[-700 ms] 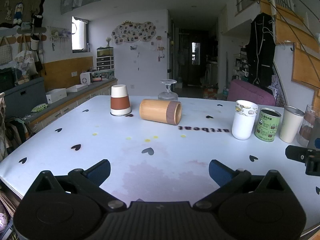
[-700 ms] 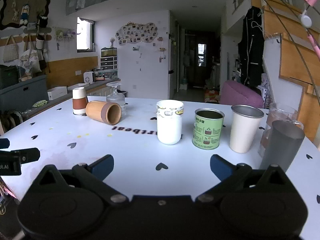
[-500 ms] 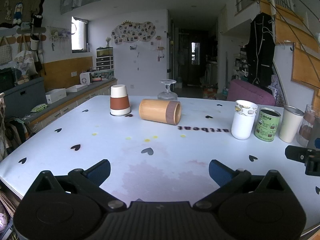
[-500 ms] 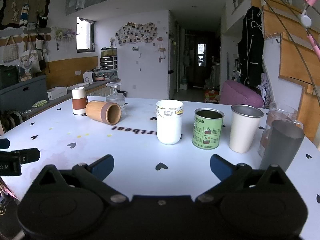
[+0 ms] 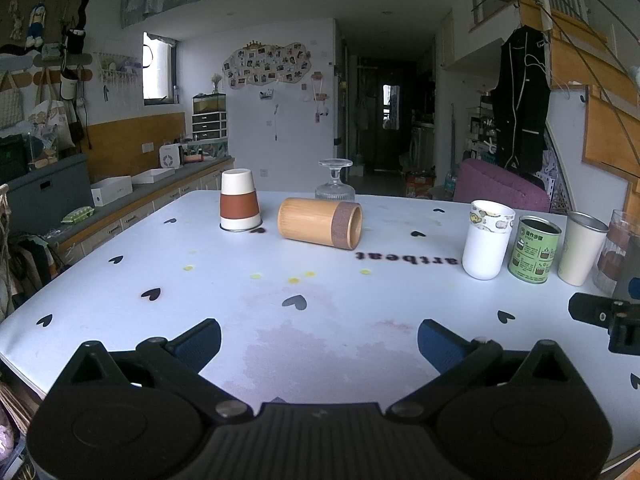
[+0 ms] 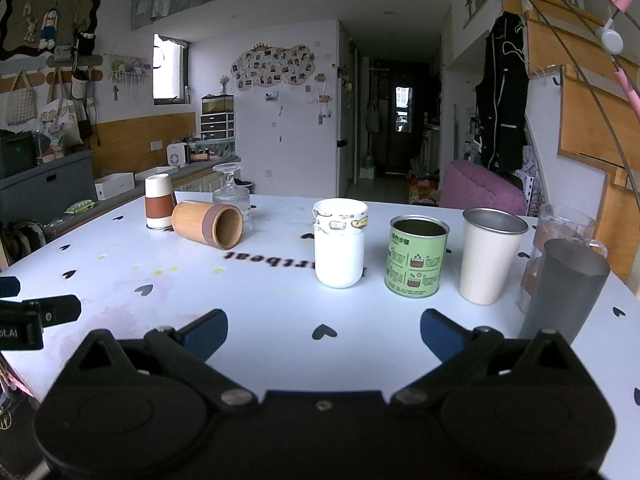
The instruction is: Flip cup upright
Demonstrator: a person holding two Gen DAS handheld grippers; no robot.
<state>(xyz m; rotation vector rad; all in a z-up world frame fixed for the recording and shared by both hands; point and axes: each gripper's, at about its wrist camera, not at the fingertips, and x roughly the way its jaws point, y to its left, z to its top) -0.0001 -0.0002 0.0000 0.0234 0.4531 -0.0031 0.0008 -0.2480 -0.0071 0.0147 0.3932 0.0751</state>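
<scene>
A bamboo cup (image 5: 319,222) lies on its side on the white table (image 5: 224,280), its mouth to the right; it also shows in the right wrist view (image 6: 208,224). A white and brown cup (image 5: 239,205) stands upside down to its left. A glass goblet (image 5: 335,182) stands upside down behind it. My left gripper (image 5: 319,342) is open and empty, well short of the bamboo cup. My right gripper (image 6: 323,334) is open and empty, in front of the upright cups.
Upright in a row on the right stand a white mug (image 6: 340,242), a green tin (image 6: 417,256), a cream steel cup (image 6: 490,254), a grey tumbler (image 6: 560,288) and a glass mug (image 6: 564,228). A purple seat (image 5: 500,186) stands beyond the table.
</scene>
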